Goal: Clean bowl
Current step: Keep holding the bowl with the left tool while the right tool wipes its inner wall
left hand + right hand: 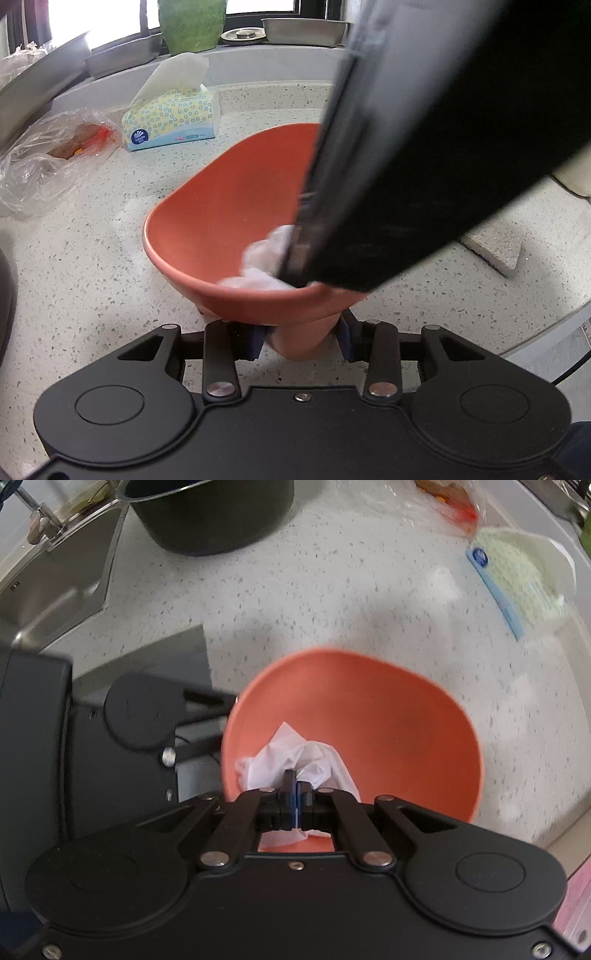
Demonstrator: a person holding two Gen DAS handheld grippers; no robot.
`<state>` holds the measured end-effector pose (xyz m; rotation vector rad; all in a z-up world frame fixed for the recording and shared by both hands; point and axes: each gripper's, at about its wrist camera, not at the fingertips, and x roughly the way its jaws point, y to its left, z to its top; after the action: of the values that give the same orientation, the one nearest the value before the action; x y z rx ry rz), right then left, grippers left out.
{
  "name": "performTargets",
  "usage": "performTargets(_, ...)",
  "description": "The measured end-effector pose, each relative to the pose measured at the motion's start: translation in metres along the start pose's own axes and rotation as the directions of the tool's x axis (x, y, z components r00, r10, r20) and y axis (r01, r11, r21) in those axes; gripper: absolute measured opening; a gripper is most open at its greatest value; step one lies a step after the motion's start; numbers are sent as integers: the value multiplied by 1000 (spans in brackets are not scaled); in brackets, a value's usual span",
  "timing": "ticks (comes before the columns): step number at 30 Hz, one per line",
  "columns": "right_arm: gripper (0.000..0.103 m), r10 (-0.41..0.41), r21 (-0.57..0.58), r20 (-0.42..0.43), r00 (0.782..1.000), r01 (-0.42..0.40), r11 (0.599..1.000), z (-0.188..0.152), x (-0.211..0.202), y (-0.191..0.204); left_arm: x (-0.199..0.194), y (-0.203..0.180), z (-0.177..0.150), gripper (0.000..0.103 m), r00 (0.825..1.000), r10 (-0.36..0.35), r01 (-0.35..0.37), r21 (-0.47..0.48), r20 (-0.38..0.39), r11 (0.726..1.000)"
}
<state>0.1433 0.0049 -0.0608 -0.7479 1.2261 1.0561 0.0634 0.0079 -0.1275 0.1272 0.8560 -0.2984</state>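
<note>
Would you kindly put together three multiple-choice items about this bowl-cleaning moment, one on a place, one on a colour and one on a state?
1. Where is the white tissue?
A. On the counter beside the bowl
B. Inside the bowl
C. On top of the tissue pack

2. What colour is the bowl?
A. Orange
B. Blue
C. White

3. How does the left gripper stand?
A. Open, clear of everything
B. Shut on the tissue
C. Shut on the bowl's foot

Answers:
1 B: the right gripper pinches the tissue against the bowl's inner wall.
2 A: both views show it orange.
3 C: its blue pads sit either side of the foot.
</note>
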Motion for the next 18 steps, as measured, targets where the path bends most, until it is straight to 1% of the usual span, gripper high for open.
performTargets(7,1,-9,14,25,1000,9,1000,22,5,-4,0,-4,2,38,1000,2,-2,-1,-3,1000)
performTargets(12,1,-49,55,41,998,47,997,33,5,-22,1,-7,4,38,1000,2,-2,-2,-4,1000)
performTargets(18,0,-81,87,34,996,77,993,29,3,-41,2,-9,5,38,1000,4,-4,-5,-6,1000)
